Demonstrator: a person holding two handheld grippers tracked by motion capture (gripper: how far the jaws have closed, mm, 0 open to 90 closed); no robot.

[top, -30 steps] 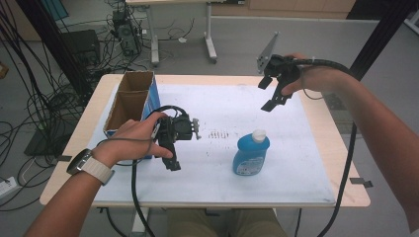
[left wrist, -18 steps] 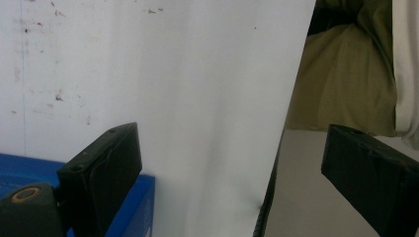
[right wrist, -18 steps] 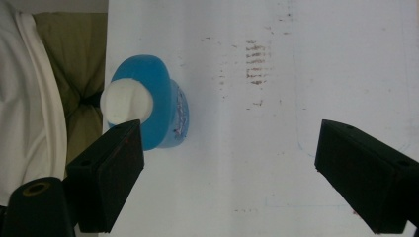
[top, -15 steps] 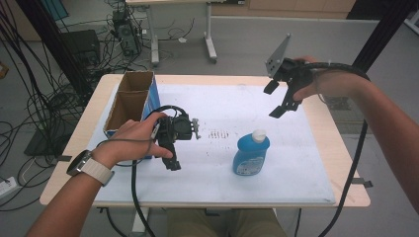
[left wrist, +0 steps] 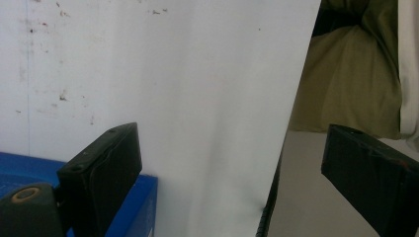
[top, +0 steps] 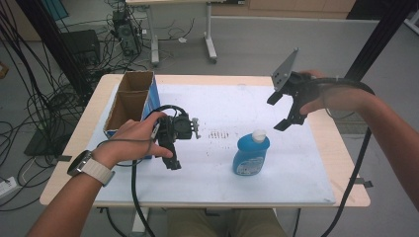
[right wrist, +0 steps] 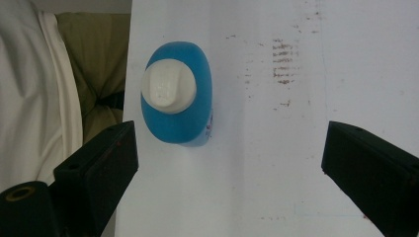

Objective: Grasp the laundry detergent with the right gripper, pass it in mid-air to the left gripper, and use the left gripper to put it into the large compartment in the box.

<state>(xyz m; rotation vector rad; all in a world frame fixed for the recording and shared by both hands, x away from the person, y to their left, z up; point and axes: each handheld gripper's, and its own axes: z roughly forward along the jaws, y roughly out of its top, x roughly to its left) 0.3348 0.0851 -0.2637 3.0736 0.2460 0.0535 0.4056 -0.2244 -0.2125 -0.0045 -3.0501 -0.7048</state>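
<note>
The upright blue plastic bottle with a white cap (top: 251, 154) stands below and left of the nearer right hand-held gripper (top: 280, 111), whose empty jaws have just been opening wide.

Open middle, box at the left edge

The bottle (top: 251, 155) stands alone on the white sheet (top: 296, 168), with bare tabletop (top: 341, 163) to its right and front and open sheet behind it. The right hand-held gripper (top: 281, 111) hangs above and behind it, jaws wide, nothing between. The box (top: 129, 101) and the left hand-held gripper (top: 173, 148) crowd the left side.
</note>
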